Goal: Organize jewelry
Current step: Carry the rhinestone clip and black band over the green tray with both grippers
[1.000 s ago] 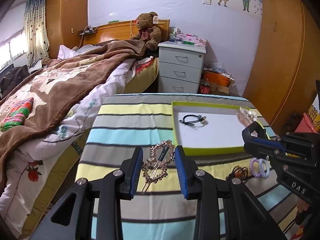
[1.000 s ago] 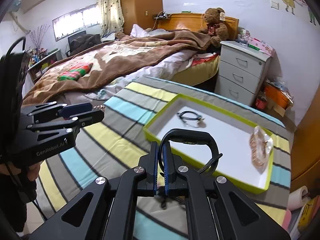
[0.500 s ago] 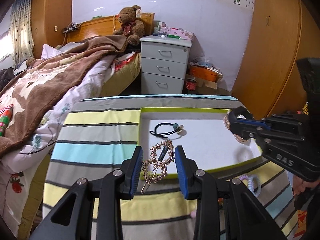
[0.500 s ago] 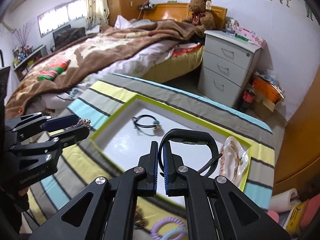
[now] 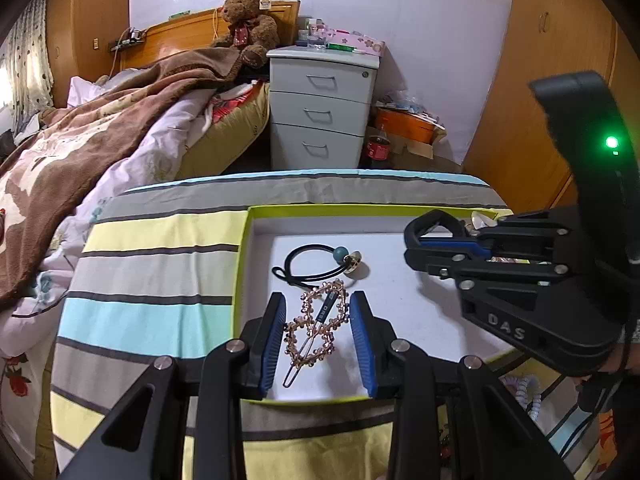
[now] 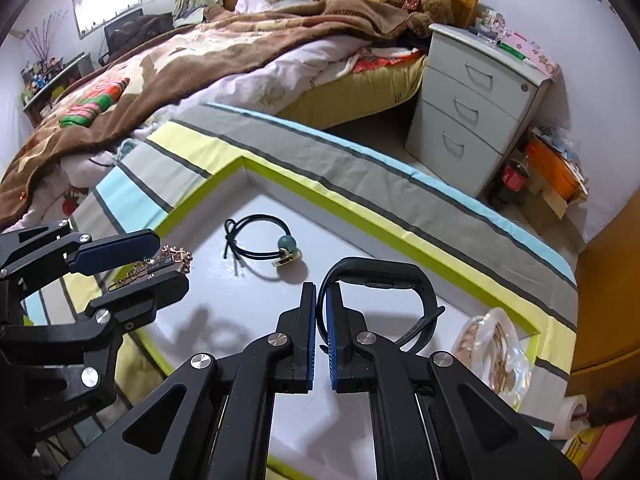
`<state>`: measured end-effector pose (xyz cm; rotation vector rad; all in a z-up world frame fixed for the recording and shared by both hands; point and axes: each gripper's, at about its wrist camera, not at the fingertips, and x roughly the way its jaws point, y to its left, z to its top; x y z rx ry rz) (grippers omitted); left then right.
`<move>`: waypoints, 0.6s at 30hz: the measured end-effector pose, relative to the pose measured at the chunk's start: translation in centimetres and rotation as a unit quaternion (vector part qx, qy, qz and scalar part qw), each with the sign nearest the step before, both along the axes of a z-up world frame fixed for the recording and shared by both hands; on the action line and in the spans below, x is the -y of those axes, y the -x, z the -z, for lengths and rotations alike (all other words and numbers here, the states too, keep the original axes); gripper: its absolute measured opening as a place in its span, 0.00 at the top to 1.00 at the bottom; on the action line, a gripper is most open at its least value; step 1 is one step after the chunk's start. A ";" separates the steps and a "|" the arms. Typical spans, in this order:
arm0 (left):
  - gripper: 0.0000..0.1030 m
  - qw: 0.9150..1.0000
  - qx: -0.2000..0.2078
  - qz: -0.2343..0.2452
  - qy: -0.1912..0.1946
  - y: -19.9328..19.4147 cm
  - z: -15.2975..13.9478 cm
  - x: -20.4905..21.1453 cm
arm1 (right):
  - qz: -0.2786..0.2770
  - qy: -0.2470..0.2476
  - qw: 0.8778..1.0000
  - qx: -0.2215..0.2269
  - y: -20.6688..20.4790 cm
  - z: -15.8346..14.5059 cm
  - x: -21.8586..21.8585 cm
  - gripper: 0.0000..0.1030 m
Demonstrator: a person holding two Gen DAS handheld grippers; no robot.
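Note:
A white tray with a lime-green rim (image 5: 243, 264) (image 6: 360, 222) lies on the striped cloth. My left gripper (image 5: 318, 336) (image 6: 168, 260) hangs over the tray's near left part, shut on a gold flower hair clip (image 5: 316, 322) (image 6: 172, 258). Just beyond it on the tray floor lies a black hair tie with a teal bead (image 5: 316, 258) (image 6: 260, 236). My right gripper (image 6: 322, 308) (image 5: 416, 240) is over the tray's right half, shut on a black wristband (image 6: 378, 268) that loops out past its tips. A clear pinkish hair claw (image 6: 496, 348) rests in the tray's right corner.
A purple spiral hair tie (image 5: 524, 392) lies on the striped cloth (image 5: 152, 280) in front of the tray. A bed with a brown blanket (image 6: 200, 52) is at the left, a grey nightstand (image 5: 320, 108) behind, a tape roll (image 6: 572, 412) at the right.
Both grippers have travelled forward and down with their loads; the left one has gone from the striped cloth to above the tray. The tray now looks nearer in both views.

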<state>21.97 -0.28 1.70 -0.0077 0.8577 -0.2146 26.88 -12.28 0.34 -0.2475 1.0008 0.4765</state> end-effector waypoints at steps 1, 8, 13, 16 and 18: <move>0.67 1.000 -0.004 0.001 -0.001 -0.2 0.3 0.1 | -0.001 0.000 1.000 -0.004 -0.2 0.2 0.0 0.95; 0.67 1.000 -0.022 -0.004 -0.005 -1.3 1.7 0.2 | -0.007 0.009 1.000 -0.016 -1.3 1.2 -0.5 0.95; 0.67 0.999 -0.033 -0.003 -0.007 -1.6 2.3 0.4 | -0.012 0.015 1.000 -0.024 -1.7 1.8 -0.8 0.95; 0.66 0.999 -0.041 -0.004 -0.007 -2.0 2.7 0.5 | -0.012 0.018 0.999 -0.027 -1.9 2.0 -0.8 0.95; 0.66 0.999 -0.041 -0.003 -0.008 -2.0 2.8 0.6 | -0.013 0.018 0.999 -0.029 -2.0 2.1 -0.7 0.95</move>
